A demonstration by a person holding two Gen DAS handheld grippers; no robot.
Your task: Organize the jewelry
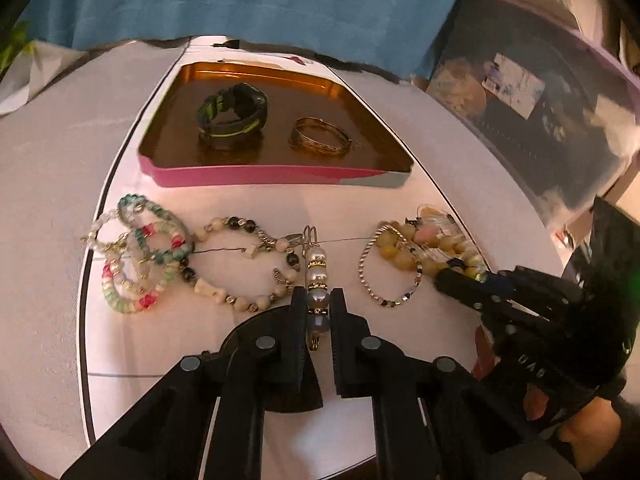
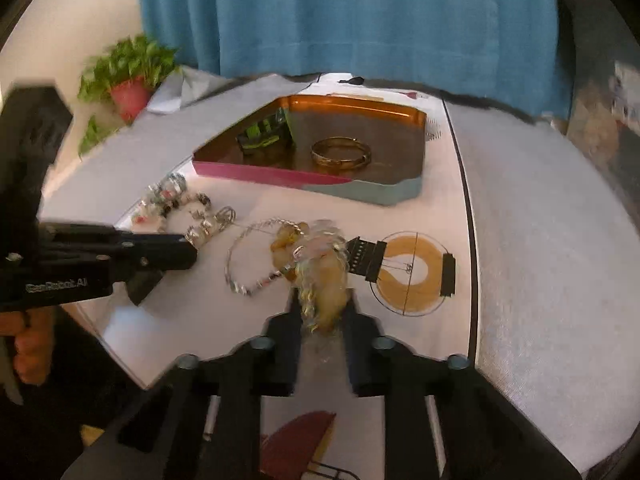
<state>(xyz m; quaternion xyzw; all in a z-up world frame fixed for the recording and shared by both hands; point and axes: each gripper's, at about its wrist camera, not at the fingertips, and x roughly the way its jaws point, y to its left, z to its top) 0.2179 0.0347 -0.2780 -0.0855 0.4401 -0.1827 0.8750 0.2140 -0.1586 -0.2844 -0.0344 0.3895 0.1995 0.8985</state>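
Observation:
My left gripper (image 1: 318, 300) is shut on a pearl brooch pin (image 1: 317, 276) that lies on the white table. My right gripper (image 2: 323, 304) is shut on a bunch of yellow and clear bead bracelets (image 2: 326, 280); it shows in the left wrist view (image 1: 460, 276) at the right. A silver chain bracelet (image 1: 390, 270) lies beside that bunch. A pink-sided tin tray (image 1: 276, 174) at the back holds a black-green paracord bracelet (image 1: 232, 116) and gold bangles (image 1: 320, 136). Coloured bead bracelets (image 1: 140, 256) and a white-black bead bracelet (image 1: 244, 264) lie at the left.
A blue curtain (image 2: 348, 16) hangs behind the table. A potted plant (image 2: 128, 76) stands at the back left. A clear plastic bin (image 1: 540, 112) sits to the right of the table. A bulb drawing (image 2: 416, 272) is printed on the table surface.

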